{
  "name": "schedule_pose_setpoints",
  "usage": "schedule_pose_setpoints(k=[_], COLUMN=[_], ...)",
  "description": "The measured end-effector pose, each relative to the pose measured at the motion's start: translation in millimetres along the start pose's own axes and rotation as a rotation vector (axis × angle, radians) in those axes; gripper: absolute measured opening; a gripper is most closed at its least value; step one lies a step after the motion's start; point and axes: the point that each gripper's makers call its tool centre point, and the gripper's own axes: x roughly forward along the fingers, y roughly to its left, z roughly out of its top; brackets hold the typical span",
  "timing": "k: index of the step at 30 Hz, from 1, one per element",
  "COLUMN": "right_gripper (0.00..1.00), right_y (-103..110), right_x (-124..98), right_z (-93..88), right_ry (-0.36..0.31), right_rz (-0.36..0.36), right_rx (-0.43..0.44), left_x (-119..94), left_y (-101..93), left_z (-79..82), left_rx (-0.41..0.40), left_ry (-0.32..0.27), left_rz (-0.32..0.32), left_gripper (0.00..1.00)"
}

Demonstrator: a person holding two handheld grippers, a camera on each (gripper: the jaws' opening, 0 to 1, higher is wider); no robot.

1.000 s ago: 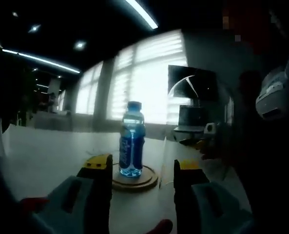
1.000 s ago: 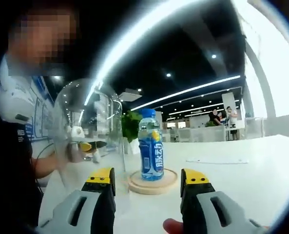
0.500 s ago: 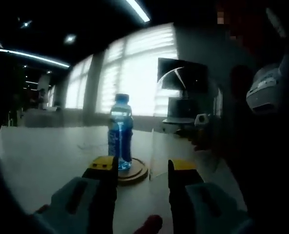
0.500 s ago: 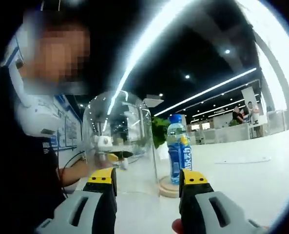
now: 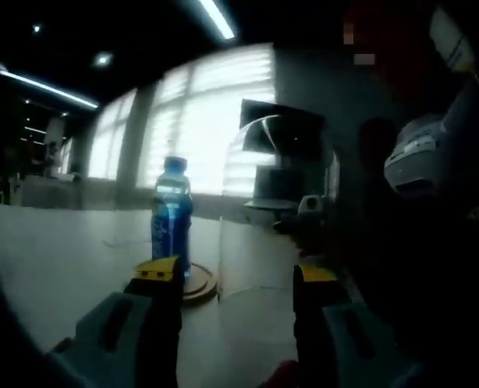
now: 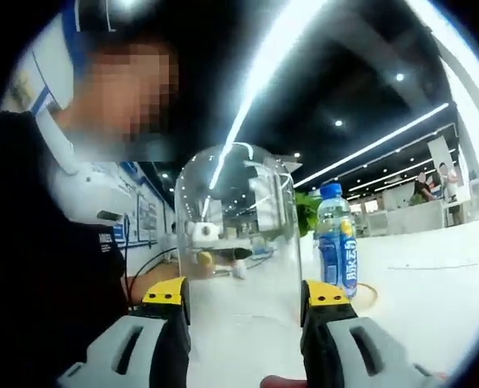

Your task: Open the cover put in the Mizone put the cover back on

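Step in hand, as I read it: cover is off, bottle is in place, cover goes back on next.

- Clear glass dome cover (image 6: 239,234) stands on the pale worktop (image 6: 433,275) straight ahead of the right claw (image 6: 245,293) — framed between its yellow-tipped jaws, which stand wide with nothing gripped. Can't tell whether the jaw tips touch the glass.
- Blue Mizone bottle with blue cap (image 6: 338,239) stands upright on the round wooden base (image 6: 367,294), ahead and to the right of the right claw, just beside the dome and outside it.
- Left claw (image 5: 237,275): jaws wide, empty. Bottle (image 5: 170,228) sits ahead just past its left jaw, on the base (image 5: 197,284); dome (image 5: 275,210) ahead between the jaws, toward the right one.

Next move, my judgement: close both claws on the dome's sides, lift straight up to clear the cap, shift over the bottle, lower so the rim seats on the wooden base. Risk — clipping the bottle and tipping it; smooth glass could slip.

Writing: bottle label has white characters on blue, too small to read. No other legible text.
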Motion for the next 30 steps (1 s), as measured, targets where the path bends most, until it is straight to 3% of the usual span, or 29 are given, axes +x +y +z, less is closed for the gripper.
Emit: schedule_pose_setpoints(k=[14,20,30], right_gripper=[0.43,0.41,0.42], right_y=[7,8,4], right_x=[11,15,19], right_z=[-7.7,-8.5,-4.3], right_ry=[0.032,0.039,0.019], right_rz=[0.051,0.054,0.058], right_rx=[0.027,0.015,0.013], left_x=[12,17,29], left_y=[-19.5,-29.4,-33.9], left_z=[-10.9,-10.1,-17.5], left_rx=[-0.059,-0.06,-0.086], left_ry=[0.041,0.023,0.047], left_rz=[-0.103,-0.147,-0.147], left_gripper=[0.46,0.49,0.49])
